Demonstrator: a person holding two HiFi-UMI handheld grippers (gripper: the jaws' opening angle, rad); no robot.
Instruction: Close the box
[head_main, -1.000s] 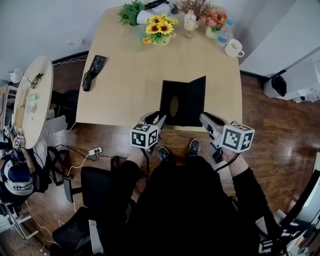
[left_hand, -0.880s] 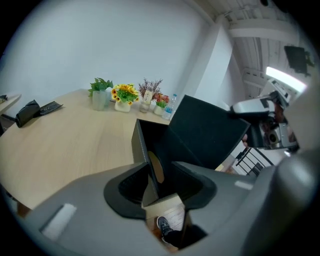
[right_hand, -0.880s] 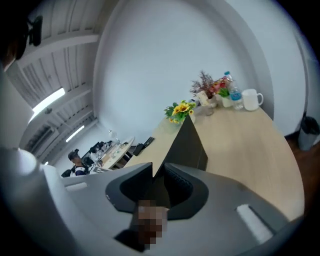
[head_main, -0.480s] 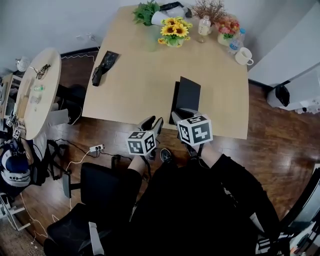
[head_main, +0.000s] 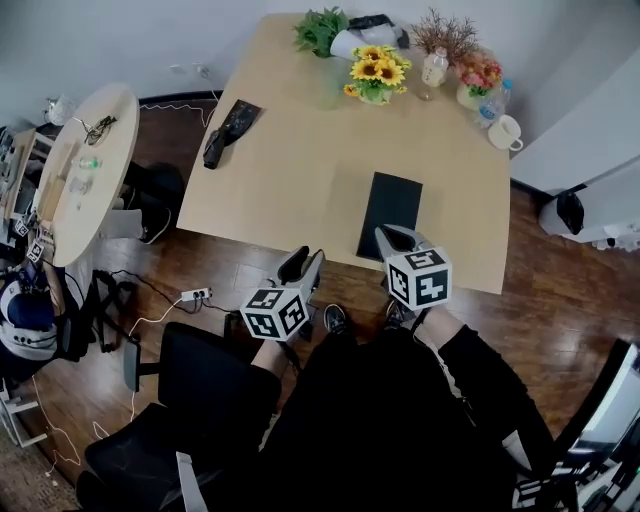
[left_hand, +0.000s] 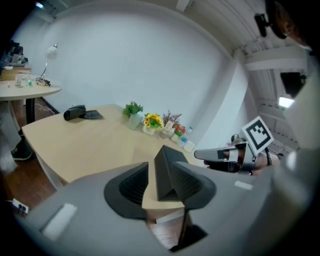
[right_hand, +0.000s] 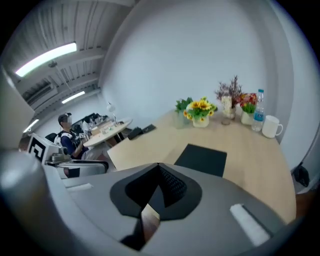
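The black box (head_main: 390, 210) lies shut and flat on the light wooden table (head_main: 300, 170), close to its near edge. It shows as a flat dark slab (right_hand: 202, 159) in the right gripper view. My right gripper (head_main: 388, 237) hovers at the box's near end, shut, with nothing between its pads (right_hand: 160, 170). My left gripper (head_main: 303, 265) hangs at the table's front edge, left of the box and apart from it. Its jaws (left_hand: 162, 155) look closed and empty, and the right gripper (left_hand: 220, 154) shows beyond them.
At the far end of the table stand a sunflower vase (head_main: 375, 72), a bottle (head_main: 433, 68), more flowers and a white mug (head_main: 507, 132). A black object (head_main: 228, 128) lies at the table's left edge. A round side table (head_main: 85, 165) and a chair (head_main: 190, 390) stand to the left.
The box's upright lid has swung down, and the box now lies flat. My right gripper moved from the box's right side to its near end and closed. The left gripper dropped back slightly.
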